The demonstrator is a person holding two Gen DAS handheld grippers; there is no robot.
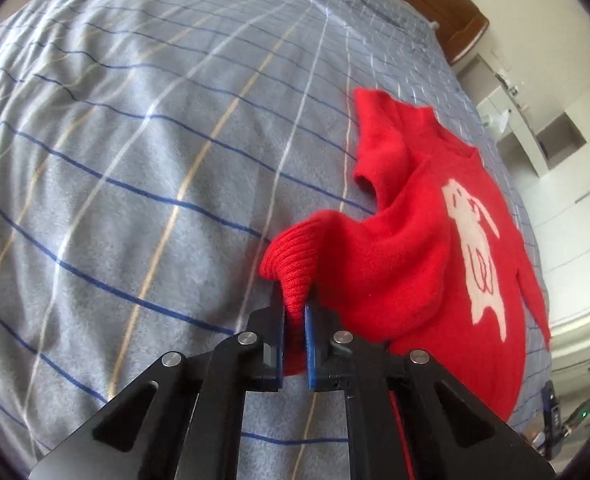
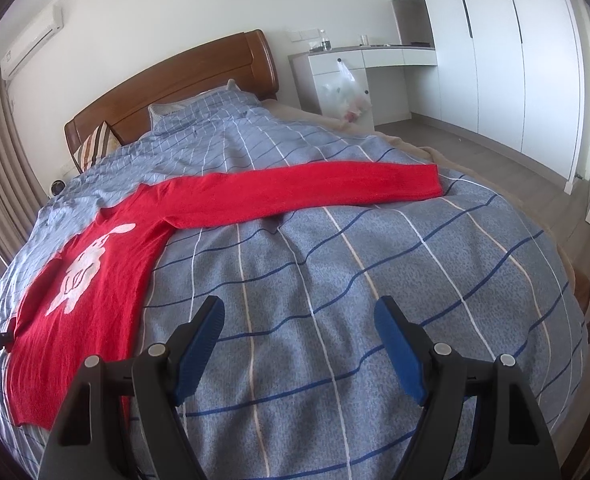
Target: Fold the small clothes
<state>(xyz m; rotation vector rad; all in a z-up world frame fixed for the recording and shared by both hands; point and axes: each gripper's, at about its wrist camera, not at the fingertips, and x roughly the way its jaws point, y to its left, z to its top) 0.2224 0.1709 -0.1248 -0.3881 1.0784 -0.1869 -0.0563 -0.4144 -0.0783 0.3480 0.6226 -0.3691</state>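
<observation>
On bed (image 2: pixel 335 240) | left gripper (image 1: pixel 295 316) clamps sweater (image 1: pixel 415 248) cuff | right gripper (image 2: pixel 299 320) agape, empty

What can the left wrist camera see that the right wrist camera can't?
Only the left wrist view shows the left gripper shut on the sweater's ribbed cuff.

Only the right wrist view shows the right gripper open and empty above the blanket, the other sleeve stretched flat, the air conditioner and the white wardrobe.

Both show the red sweater with its white animal picture, the checked blanket and the wooden headboard.
</observation>
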